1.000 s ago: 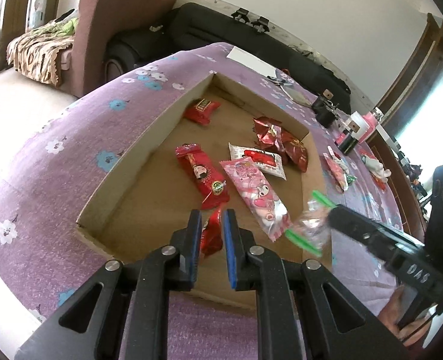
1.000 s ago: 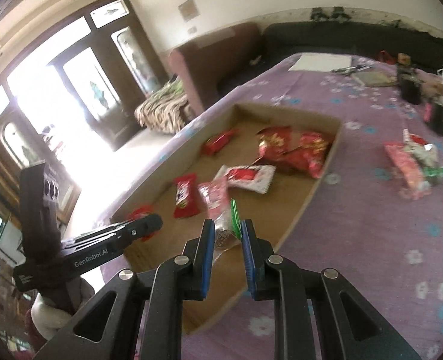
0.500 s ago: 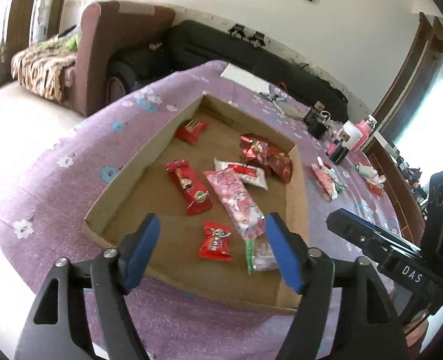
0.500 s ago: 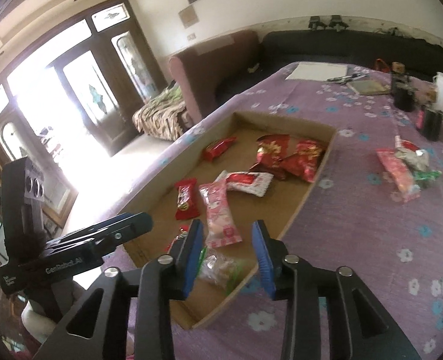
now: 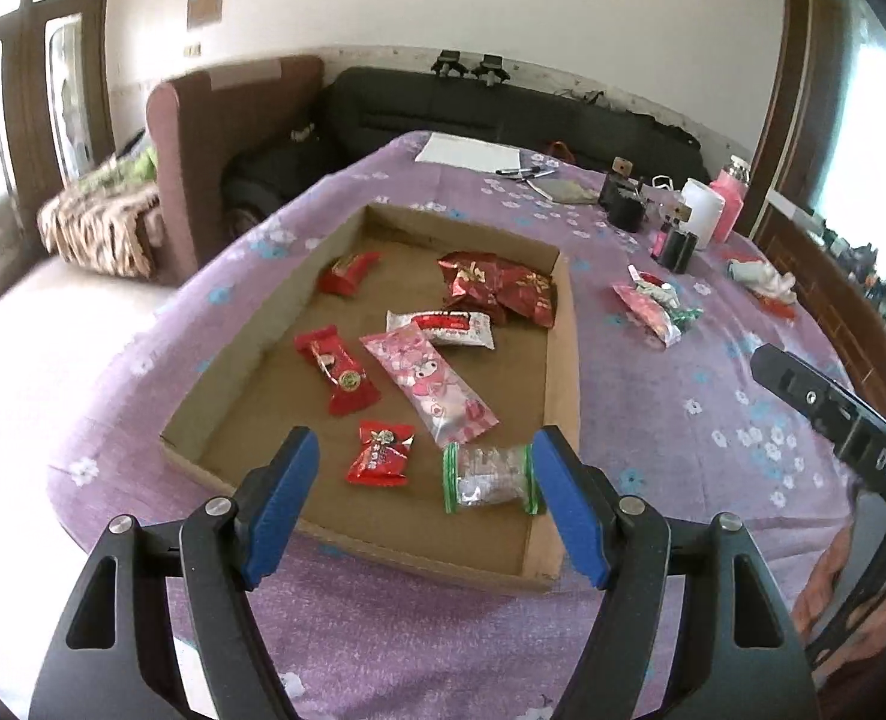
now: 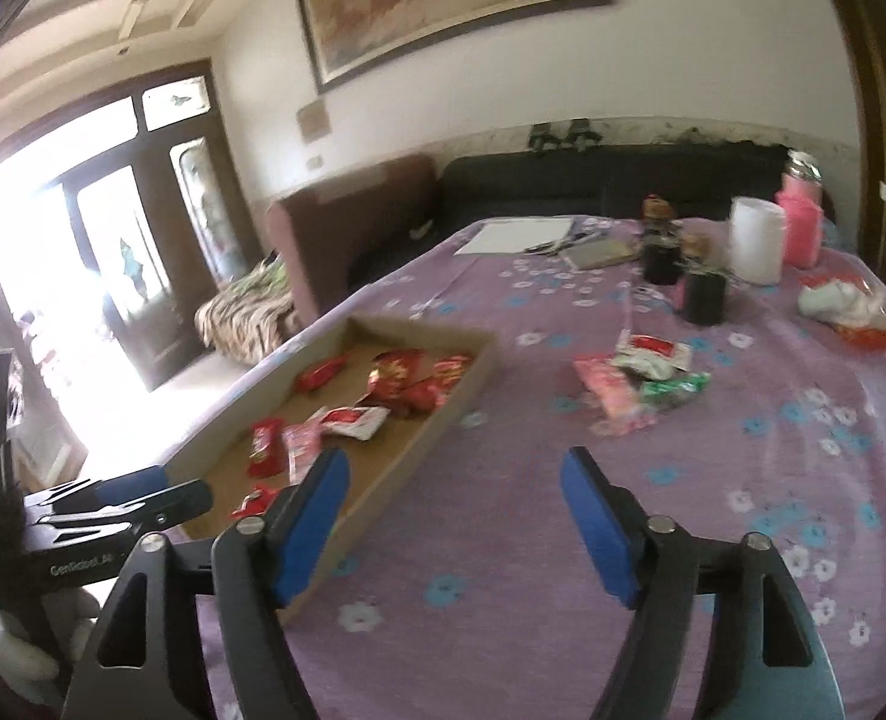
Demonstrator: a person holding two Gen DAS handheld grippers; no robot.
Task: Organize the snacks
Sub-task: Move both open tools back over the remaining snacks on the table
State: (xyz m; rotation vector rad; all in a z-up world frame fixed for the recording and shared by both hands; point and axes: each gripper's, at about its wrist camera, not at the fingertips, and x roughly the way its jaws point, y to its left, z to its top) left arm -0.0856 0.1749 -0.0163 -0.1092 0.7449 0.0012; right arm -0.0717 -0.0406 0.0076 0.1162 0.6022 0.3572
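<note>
My left gripper (image 5: 425, 498) stands wide and empty above the near end of the cardboard tray (image 5: 562, 360). My right gripper (image 6: 451, 516), its jaws just opened wide, holds nothing over the purple tablecloth (image 6: 562, 540). A clear green-ended packet (image 5: 490, 477) lies in the tray's near corner beside a small red candy (image 5: 381, 453). Loose snacks (image 6: 640, 384) lie outside the tray.

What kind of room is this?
Probably a living room in a home. A black sofa and a brown armchair stand by the wall, a framed picture hangs above them, and a table under a purple flowered cloth holds a box of snacks.
</note>
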